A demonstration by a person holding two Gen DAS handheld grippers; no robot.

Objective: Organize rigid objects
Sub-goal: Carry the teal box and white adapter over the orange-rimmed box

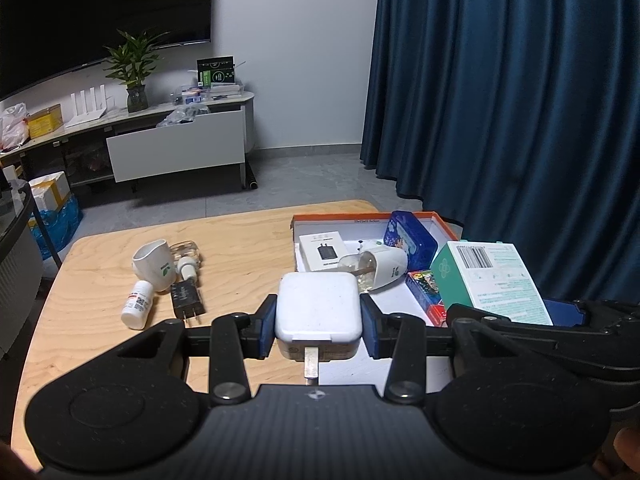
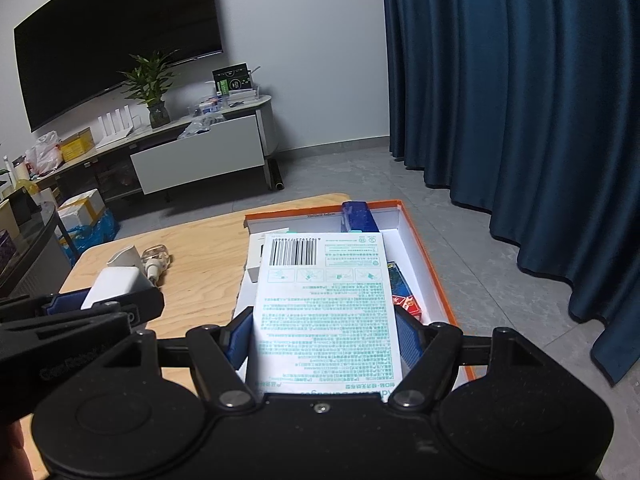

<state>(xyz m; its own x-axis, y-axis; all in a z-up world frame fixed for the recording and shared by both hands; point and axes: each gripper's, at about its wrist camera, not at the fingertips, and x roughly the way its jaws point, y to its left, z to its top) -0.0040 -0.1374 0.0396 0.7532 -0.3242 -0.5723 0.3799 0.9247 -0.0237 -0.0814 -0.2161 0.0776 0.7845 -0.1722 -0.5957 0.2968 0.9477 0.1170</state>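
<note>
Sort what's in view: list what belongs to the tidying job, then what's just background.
Job: white charger in left gripper; teal box in right gripper; orange tray; cup; bottle; black plug.

Background: television; plant; curtain.

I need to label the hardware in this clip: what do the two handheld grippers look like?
Both the left gripper and the right gripper have matte black bodies with two round discs at the base, black scissor linkage arms on silver pivot bolts, and blue ribbed finger pads. No cables or sleeves show.
</note>
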